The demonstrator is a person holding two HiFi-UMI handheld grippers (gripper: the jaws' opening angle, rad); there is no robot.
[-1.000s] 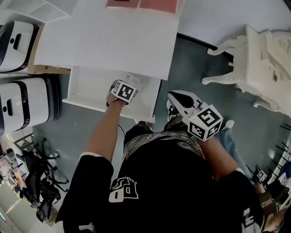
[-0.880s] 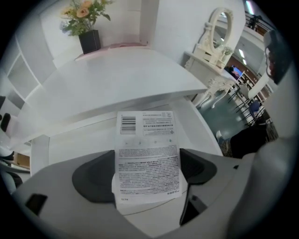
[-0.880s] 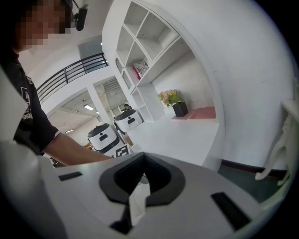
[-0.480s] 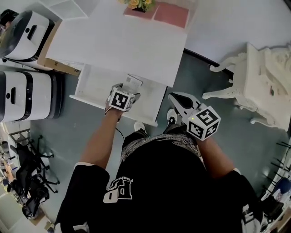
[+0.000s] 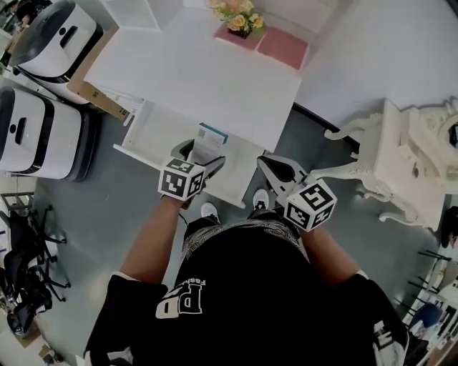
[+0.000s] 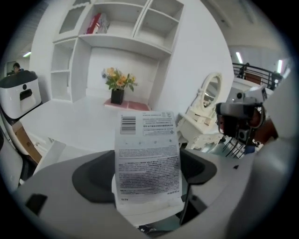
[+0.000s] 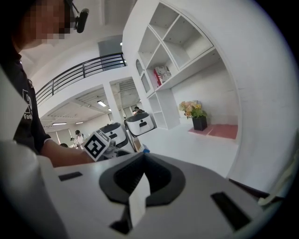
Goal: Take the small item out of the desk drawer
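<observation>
Clamping a small white packet (image 6: 147,156) in the left tool (image 6: 147,179), barcode end up, printed label facing the camera. Holding it just above the right half of the open drawer (image 5: 154,132), close to the front edge of the white table (image 5: 193,71). Hovering with the right tool (image 5: 266,164) off to the drawer's right, over grey floor (image 5: 107,214), jaws pressed together on nothing. Spotting flowers (image 5: 240,18) beside pink mats (image 5: 283,47) at the table's far side.
</observation>
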